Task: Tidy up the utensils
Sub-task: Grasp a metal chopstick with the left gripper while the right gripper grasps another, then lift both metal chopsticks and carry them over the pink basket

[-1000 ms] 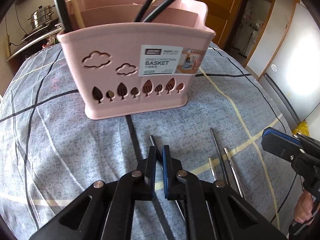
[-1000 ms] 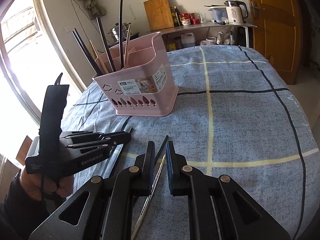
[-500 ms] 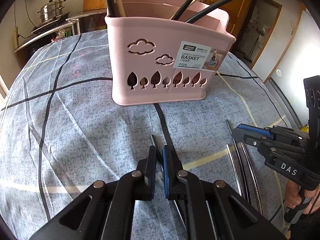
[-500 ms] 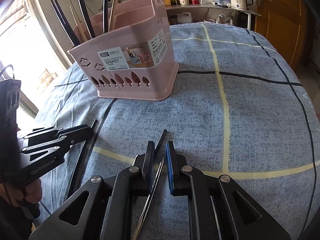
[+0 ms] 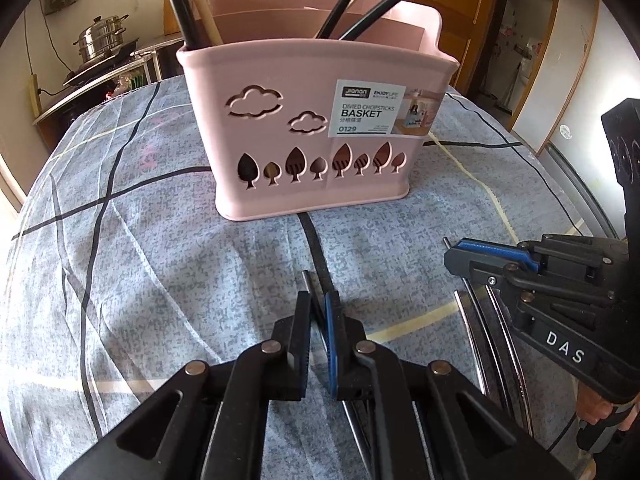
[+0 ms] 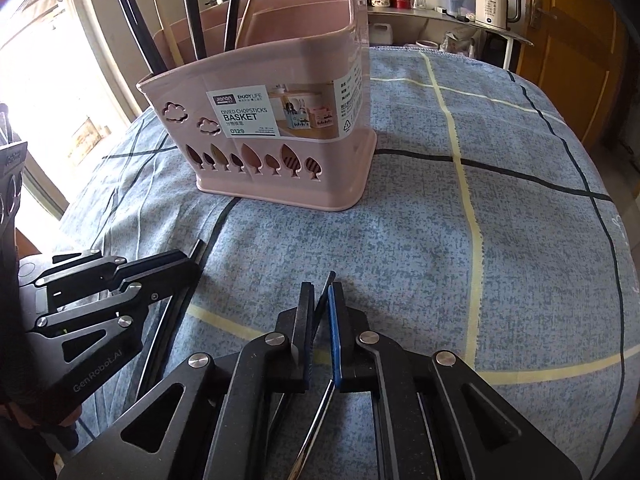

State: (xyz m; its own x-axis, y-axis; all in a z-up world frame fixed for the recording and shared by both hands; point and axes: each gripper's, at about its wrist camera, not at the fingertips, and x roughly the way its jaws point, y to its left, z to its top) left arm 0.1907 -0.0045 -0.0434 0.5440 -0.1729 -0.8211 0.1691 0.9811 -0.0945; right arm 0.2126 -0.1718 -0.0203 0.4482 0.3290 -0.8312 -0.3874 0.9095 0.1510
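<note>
While both grippers close in on the pink basket, it fills more of each wrist view than half a second ago, so the carry toward the drop looks well underway, not yet at the rim. Left gripper is pinched on a thin metal chopstick, tip poking forward past the pads. Right gripper is clamped on another slim utensil, dark at the tip and shiny steel toward the handle; exact type unclear. Basket stands toward the far edge of the table, on the blue-grey plaid cloth; both held pieces sit low over the cloth at its near edge, short of the basket.

Materials: basket is smooth moulded plastic, rounded corners, cloud and tree cutouts, paper label, inner dividers. Black and pale wooden chopsticks already lean inside. Cloth is soft, slightly creased. More steel sticks lie on the cloth under the right gripper, still to sort.
</note>
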